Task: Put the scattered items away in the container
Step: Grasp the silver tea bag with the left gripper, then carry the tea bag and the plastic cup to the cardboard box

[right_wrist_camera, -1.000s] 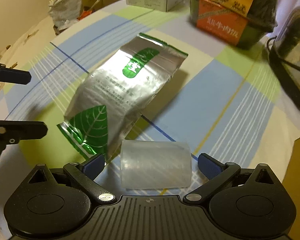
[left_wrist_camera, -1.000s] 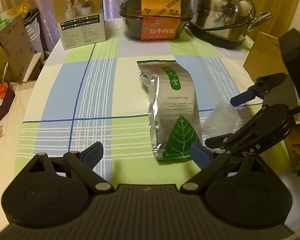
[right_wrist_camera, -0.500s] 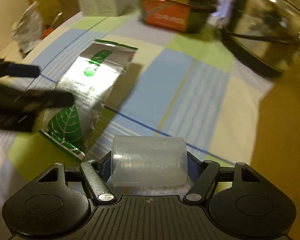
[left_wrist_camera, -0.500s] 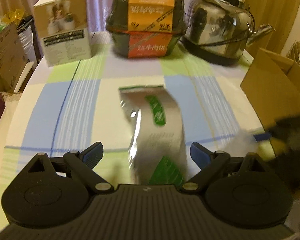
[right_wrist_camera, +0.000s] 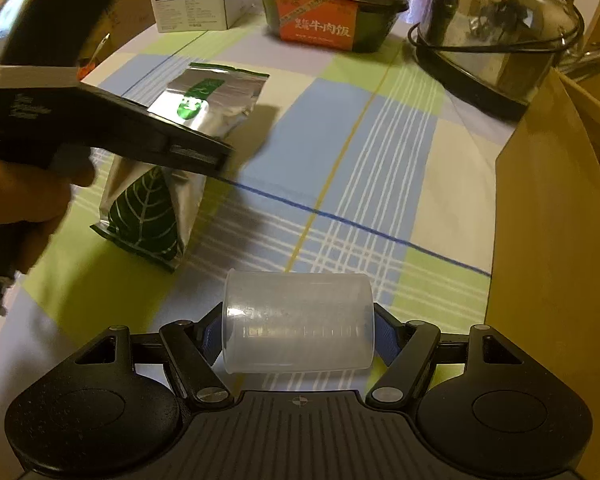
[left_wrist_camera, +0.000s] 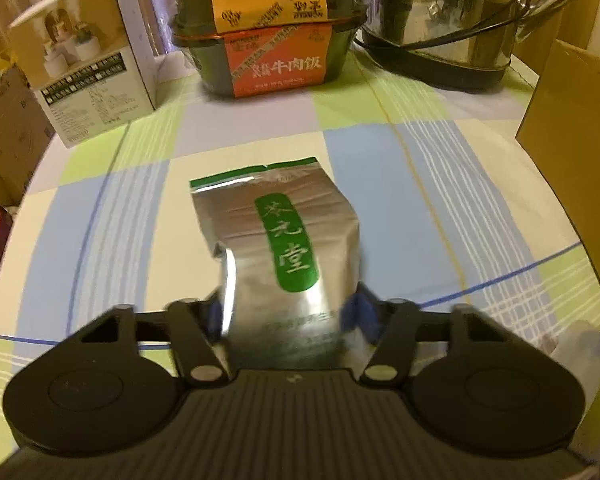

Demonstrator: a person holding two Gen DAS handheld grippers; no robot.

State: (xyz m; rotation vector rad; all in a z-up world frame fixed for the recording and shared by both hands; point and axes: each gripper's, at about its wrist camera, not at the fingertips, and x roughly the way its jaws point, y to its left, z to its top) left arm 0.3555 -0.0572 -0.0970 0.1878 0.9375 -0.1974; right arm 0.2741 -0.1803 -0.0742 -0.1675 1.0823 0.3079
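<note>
Left wrist view: the left gripper [left_wrist_camera: 286, 314] was closed on the silver tea pouch [left_wrist_camera: 278, 248], its blue pads pressing the pouch's two sides partway along its length. The pouch lay on the checked tablecloth [left_wrist_camera: 440, 184], green label uppermost (its leaf-printed end showed only in the right wrist view). Right wrist view: the right gripper [right_wrist_camera: 298, 338] clamped a translucent plastic cup [right_wrist_camera: 296, 322], held sideways between the blue pads, above the cloth. The cardboard box [right_wrist_camera: 556, 240] stood at the right edge, just beside the cup. At the table's far side stood a white carton [left_wrist_camera: 86, 64], a packaged rice meal [left_wrist_camera: 274, 28] and a steel kettle [left_wrist_camera: 452, 16].
</note>
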